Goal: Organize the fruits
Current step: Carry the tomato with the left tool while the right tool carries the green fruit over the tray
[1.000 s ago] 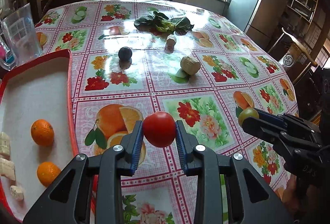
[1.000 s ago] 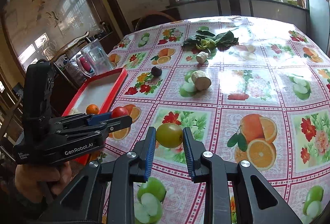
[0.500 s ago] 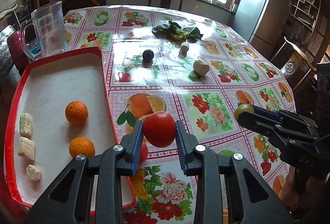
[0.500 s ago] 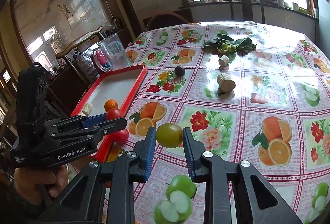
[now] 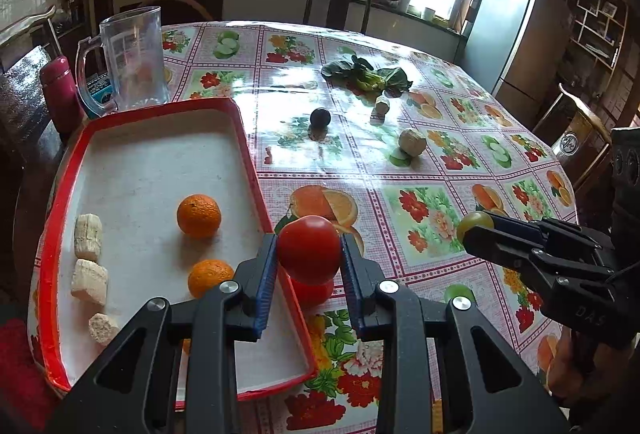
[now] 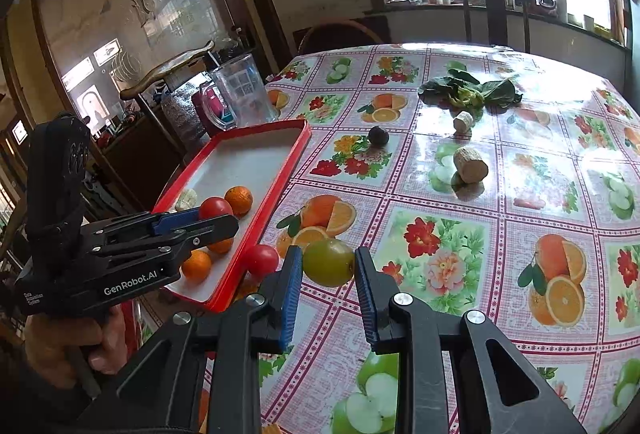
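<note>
My left gripper (image 5: 308,266) is shut on a red tomato (image 5: 309,248) and holds it above the right rim of the red tray (image 5: 256,170). It also shows in the right wrist view (image 6: 216,210). My right gripper (image 6: 326,274) is shut on a green tomato (image 6: 329,261), raised over the table right of the tray; it shows in the left wrist view (image 5: 475,224). Two oranges (image 5: 199,215) (image 5: 210,276) and several banana pieces (image 5: 89,236) lie in the tray. A second red tomato (image 6: 262,260) lies on the table beside the tray's rim.
A dark plum (image 5: 320,118), a beige cut root piece (image 5: 412,141), a smaller piece (image 5: 381,105) and leafy greens (image 5: 368,76) lie on the far table. A clear pitcher (image 5: 132,58) and a red flask (image 5: 60,90) stand behind the tray.
Both grippers have moved left and back toward the tray with their tomatoes. The tray now lies nearer and more fully in view.
</note>
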`<act>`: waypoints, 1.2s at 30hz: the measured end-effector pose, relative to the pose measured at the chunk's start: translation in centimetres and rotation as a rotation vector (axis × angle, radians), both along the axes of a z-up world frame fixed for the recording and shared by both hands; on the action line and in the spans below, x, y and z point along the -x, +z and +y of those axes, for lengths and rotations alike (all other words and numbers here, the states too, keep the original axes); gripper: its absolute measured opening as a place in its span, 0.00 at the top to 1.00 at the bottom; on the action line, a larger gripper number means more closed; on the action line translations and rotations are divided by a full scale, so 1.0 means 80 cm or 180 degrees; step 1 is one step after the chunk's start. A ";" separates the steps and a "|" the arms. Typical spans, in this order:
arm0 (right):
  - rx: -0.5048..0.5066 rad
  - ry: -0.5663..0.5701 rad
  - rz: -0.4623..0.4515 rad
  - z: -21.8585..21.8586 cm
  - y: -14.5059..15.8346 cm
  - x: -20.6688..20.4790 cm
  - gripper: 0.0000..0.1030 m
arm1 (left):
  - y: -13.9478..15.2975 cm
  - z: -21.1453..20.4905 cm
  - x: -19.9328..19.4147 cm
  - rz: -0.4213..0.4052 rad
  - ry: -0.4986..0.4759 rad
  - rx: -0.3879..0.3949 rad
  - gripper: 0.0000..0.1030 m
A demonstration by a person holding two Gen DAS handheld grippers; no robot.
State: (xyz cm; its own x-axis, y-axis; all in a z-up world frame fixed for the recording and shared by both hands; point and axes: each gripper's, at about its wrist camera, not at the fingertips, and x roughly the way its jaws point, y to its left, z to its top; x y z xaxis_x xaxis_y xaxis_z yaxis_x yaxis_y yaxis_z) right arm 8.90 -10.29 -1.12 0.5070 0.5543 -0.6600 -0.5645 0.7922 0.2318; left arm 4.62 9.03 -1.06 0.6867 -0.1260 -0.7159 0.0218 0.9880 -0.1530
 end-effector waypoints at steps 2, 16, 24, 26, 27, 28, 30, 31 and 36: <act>0.0004 0.0022 0.0003 0.004 0.000 0.000 0.74 | 0.001 0.006 0.002 -0.0011 0.0026 0.0000 0.73; 0.0073 0.0208 -0.0005 0.049 -0.002 0.002 0.74 | 0.000 0.042 0.011 -0.0025 0.0159 0.0020 0.73; 0.0083 0.0311 0.0015 0.076 -0.004 -0.003 0.74 | -0.004 0.063 0.012 -0.0008 0.0254 0.0036 0.73; 0.0088 0.0339 0.0012 0.084 -0.004 -0.004 0.74 | -0.006 0.069 0.012 -0.0001 0.0278 0.0048 0.73; 0.0093 0.0357 0.0009 0.089 -0.004 -0.005 0.74 | -0.006 0.072 0.012 0.0003 0.0292 0.0051 0.73; 0.0096 0.0378 0.0007 0.095 -0.004 -0.006 0.74 | -0.007 0.076 0.011 0.0006 0.0308 0.0054 0.73; 0.0106 0.0423 0.0002 0.105 -0.004 -0.008 0.74 | -0.009 0.083 0.011 0.0012 0.0345 0.0064 0.73; 0.0107 0.0446 0.0000 0.111 -0.004 -0.009 0.74 | -0.010 0.087 0.011 0.0015 0.0362 0.0068 0.73; 0.0110 0.0555 -0.0005 0.138 -0.006 -0.016 0.74 | -0.013 0.103 0.011 0.0035 0.0441 0.0062 0.73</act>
State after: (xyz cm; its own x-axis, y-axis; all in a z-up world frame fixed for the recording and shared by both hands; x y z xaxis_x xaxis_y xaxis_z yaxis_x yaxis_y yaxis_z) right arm 10.15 0.77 -1.59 0.4063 0.6110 -0.6794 -0.6944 0.6898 0.2051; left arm 3.75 17.26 -2.12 0.6907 -0.0444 -0.7217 -0.1165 0.9782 -0.1717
